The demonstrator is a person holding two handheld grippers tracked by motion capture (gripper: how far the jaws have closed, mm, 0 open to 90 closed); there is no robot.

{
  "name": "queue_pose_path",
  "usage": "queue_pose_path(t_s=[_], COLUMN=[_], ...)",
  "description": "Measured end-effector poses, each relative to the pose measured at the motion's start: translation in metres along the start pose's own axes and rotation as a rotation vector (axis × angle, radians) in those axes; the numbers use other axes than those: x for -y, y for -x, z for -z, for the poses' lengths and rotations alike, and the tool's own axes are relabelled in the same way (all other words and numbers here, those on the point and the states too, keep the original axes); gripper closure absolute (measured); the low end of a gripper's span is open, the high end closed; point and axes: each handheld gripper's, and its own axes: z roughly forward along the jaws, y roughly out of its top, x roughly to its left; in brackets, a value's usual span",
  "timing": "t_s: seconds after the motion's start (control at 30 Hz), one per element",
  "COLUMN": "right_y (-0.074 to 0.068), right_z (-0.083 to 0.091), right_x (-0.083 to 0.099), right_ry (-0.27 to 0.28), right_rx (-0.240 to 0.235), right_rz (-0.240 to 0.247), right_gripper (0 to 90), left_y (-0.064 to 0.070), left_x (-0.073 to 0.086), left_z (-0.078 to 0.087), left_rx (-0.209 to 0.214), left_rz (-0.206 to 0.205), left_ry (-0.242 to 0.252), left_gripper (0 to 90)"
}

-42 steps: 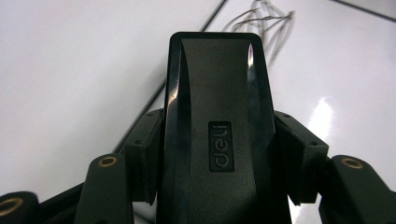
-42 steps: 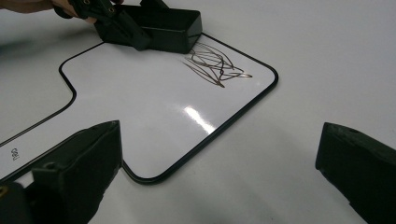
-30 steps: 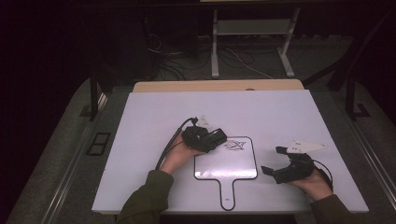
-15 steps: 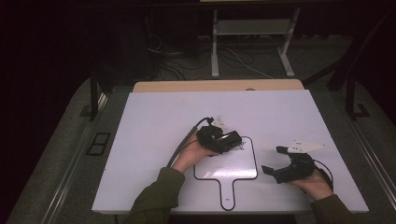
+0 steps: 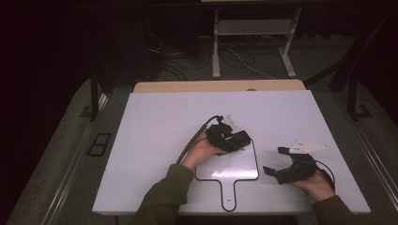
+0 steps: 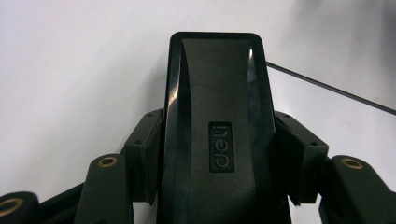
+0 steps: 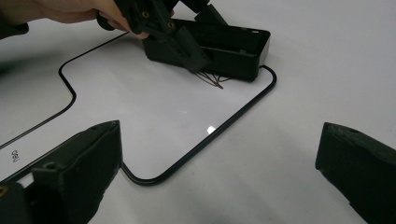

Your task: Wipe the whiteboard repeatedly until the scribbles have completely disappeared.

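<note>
A small white board with a black rim and a handle lies flat on the table. My left gripper is shut on a black eraser block and holds it over the board's far right corner. In the left gripper view the eraser sits clamped between the jaws of the left gripper. In the right gripper view thin brown scribbles show on the board just beside the eraser. My right gripper rests open to the right of the board, holding nothing; its jaws stand wide apart around.
The white table top has a wooden strip along its far edge. Beyond it, cables and a metal stand's legs lie on the dark floor. The board's handle points toward the near edge.
My left gripper has slid rightward with the eraser along the board's far edge, onto the scribbles at the right corner. The right gripper has stayed still.
</note>
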Motion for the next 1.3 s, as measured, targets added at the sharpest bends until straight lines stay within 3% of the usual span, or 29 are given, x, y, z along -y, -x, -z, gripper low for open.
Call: queue_pose_path(t_s=[0.1, 0.13, 0.17, 0.2, 0.27, 0.3, 0.33, 0.37, 0.4, 0.6, 0.7, 0.73, 0.77, 0.8, 0.83, 0.9, 0.93, 0.97, 1.0, 1.1, 1.13, 1.17, 1.23, 1.27, 1.3], right_y=[0.000, 0.000, 0.000, 0.000, 0.000, 0.000, 0.000, 0.000, 0.000, 0.000, 0.000, 0.000, 0.000, 0.000, 0.000, 0.000, 0.000, 0.000, 0.000, 0.000, 0.000, 0.000, 0.000, 0.000, 0.000], right_z=[0.000, 0.000, 0.000, 0.000, 0.000, -0.001, -0.001, -0.001, 0.000, 0.001, 0.000, 0.001, 0.001, 0.001, 0.001, 0.000, 0.000, 0.000, 0.000, 0.000, 0.000, 0.000, 0.000, 0.000, 0.000], right_x=[0.000, 0.000, 0.000, 0.000, 0.000, 0.000, 0.000, 0.000, 0.000, 0.000, 0.000, 0.000, 0.000, 0.000, 0.000, 0.000, 0.000, 0.000, 0.000, 0.000, 0.000, 0.000, -0.001, -0.001, 0.000], right_ry=[0.000, 0.000, 0.000, 0.000, 0.000, 0.001, 0.000, 0.001, 0.001, 0.004, 0.004, 0.005, 0.006, 0.005, 0.005, 0.003, 0.004, 0.004, 0.004, 0.000, 0.000, -0.001, 0.002, 0.002, 0.004], right_rx=[-0.001, -0.001, -0.002, -0.001, -0.002, -0.001, -0.001, -0.001, -0.002, 0.002, 0.001, 0.001, 0.001, 0.001, 0.001, -0.001, -0.001, -0.002, -0.002, -0.003, -0.004, -0.004, -0.002, -0.002, -0.002], right_rz=[0.000, 0.000, 0.000, 0.000, 0.002, 0.004, 0.002, 0.001, 0.001, 0.002, 0.001, 0.002, 0.001, 0.003, 0.001, 0.002, 0.002, 0.002, 0.001, 0.001, 0.002, 0.001, 0.003, 0.002, 0.002], right_gripper=[0.0, 0.0, 0.0, 0.0, 0.0, 0.0, 0.0, 0.0, 0.0, 0.0, 0.0, 0.0, 0.0, 0.0, 0.0, 0.0, 0.0, 0.0, 0.0, 0.0, 0.0, 0.0, 0.0, 0.0, 0.0], left_y=[-0.007, -0.007, -0.007, -0.007, -0.001, 0.003, 0.005, 0.009, 0.011, 0.026, 0.020, 0.015, 0.014, 0.011, 0.010, 0.005, 0.004, 0.005, 0.004, 0.012, 0.017, 0.019, 0.028, 0.029, 0.031], left_x=[-0.001, -0.002, -0.002, -0.003, -0.004, -0.005, -0.006, -0.007, -0.008, -0.011, -0.011, -0.012, -0.012, -0.013, -0.013, -0.013, -0.013, -0.013, -0.014, -0.015, -0.015, -0.016, -0.017, -0.018, -0.018], left_z=[0.001, 0.000, -0.001, 0.000, -0.004, -0.006, -0.005, -0.007, -0.007, -0.013, -0.014, -0.012, -0.013, -0.012, -0.013, -0.012, -0.012, -0.014, -0.012, -0.014, -0.017, -0.016, -0.020, -0.019, -0.020], left_rx=[-0.007, -0.010, -0.011, -0.005, 0.011, 0.013, 0.022, 0.032, 0.034, 0.040, 0.033, 0.024, 0.012, 0.000, -0.005, -0.021, -0.020, -0.019, -0.022, -0.005, 0.000, 0.017, 0.027, 0.027, 0.026], left_rz=[-0.008, 0.017, 0.012, -0.019, 0.000, -0.011, -0.057, -0.048, -0.087, -0.109, -0.076, -0.109, -0.077, -0.089, -0.060, -0.084, -0.074, -0.039, -0.078, -0.094, -0.080, -0.117, -0.109, -0.136, -0.123], left_ry=[-0.020, 0.001, 0.004, -0.019, 0.008, 0.005, -0.032, -0.020, -0.041, -0.034, -0.013, -0.045, -0.027, -0.037, -0.017, -0.038, -0.036, -0.005, -0.032, -0.036, -0.018, -0.046, -0.026, -0.043, -0.034], left_gripper=[39.2, 39.2, 39.2, 39.2, 39.2, 39.2, 39.2, 39.2, 39.2, 39.2, 39.2, 39.2, 39.2, 39.2, 39.2, 39.3, 39.2, 39.2, 39.2, 39.2, 39.2, 39.2, 39.2, 39.2, 39.2])
